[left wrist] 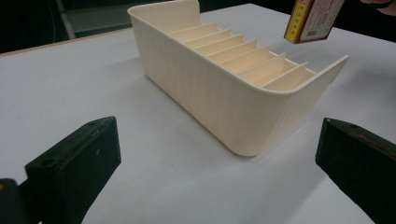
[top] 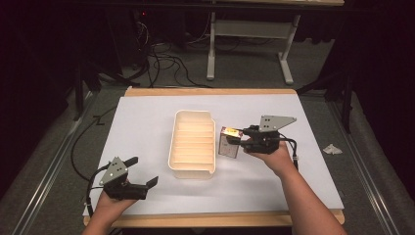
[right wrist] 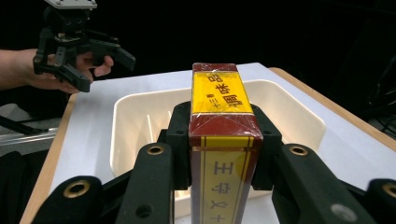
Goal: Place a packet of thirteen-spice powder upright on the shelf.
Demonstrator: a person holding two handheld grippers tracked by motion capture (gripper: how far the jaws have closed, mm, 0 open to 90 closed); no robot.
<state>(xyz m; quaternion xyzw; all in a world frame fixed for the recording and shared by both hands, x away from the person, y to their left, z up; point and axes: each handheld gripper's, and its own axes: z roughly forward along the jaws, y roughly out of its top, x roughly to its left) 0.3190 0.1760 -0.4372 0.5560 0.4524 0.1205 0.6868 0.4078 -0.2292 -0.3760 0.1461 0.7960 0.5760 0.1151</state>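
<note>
Right tool (top: 241,138) pinching a box (top: 228,142), jaws pressed on both its long sides, clear as day in the right gripper view: box (right wrist: 224,140) clamped dead centre between the black jaws, yellow and dark red wrapper with printed characters, end face pointing away toward the tray (right wrist: 299,112). Box held up off the worktop (top: 147,122), just beside the right wall of the tray (top: 192,144) in the high view, near the tray's far half. Also peeking into the top right corner of the left gripper view, box (left wrist: 313,18) hanging above the far end of the tray (left wrist: 224,93).

Tray itself cream plastic, long and narrow, split by a row of thin dividers into slots, sitting about mid worktop on the white sheet. Slots look empty as far as visible.

Left tool (top: 142,172) spread wide, nothing between the jaws, parked near the front left corner of the worktop, well apart from the tray's near end. Same tool (right wrist: 105,65) visible at top left of the right gripper view, a hand wrapped round its body, jaws apart.

Crumpled scrap (top: 332,149) lying on the floor off the right edge of the worktop.
</note>
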